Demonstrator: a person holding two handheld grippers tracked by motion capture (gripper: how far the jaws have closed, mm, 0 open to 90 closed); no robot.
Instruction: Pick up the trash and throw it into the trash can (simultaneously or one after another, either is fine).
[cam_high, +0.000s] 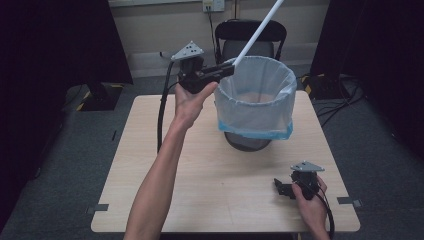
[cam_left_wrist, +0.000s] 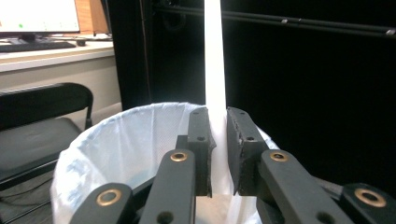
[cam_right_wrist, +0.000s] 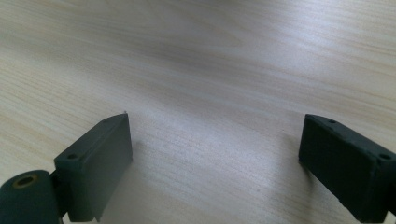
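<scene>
- High view: the left gripper (cam_high: 226, 70), raised in the left hand (cam_high: 192, 100), is at the near-left rim of the bin (cam_high: 255, 102). Its jaws pinch the lower end of a white rod (cam_high: 257, 30), which slants up and to the right from the rim and leaves the top edge of the view.
- High view: the bin stands on the far half of the wooden bench (cam_high: 200, 165). A translucent white liner (cam_high: 260, 107) with a blue hem is folded over its rim. A black chair (cam_high: 250, 40) stands behind the bench.
- High view: the right gripper (cam_high: 280, 187) rests low on the near-right part of the bench in the right hand (cam_high: 311, 202), well apart from the bin. A grey three-cornered plate sits on top of each gripper.
- Left gripper view: the jaws are pressed on the white rod (cam_left_wrist: 215, 60), one pad on each side of it. The rod rises straight from between the pads to the top edge of the view. The liner's (cam_left_wrist: 121, 144) open mouth lies directly below and beyond the jaws. The chair (cam_left_wrist: 37, 126) is at the left, with a desk and a monitor (cam_left_wrist: 39, 16) behind it.
- Right gripper view: the jaws are spread wide, one at each lower corner, with bare bench (cam_right_wrist: 210, 93) between them and nothing held.
</scene>
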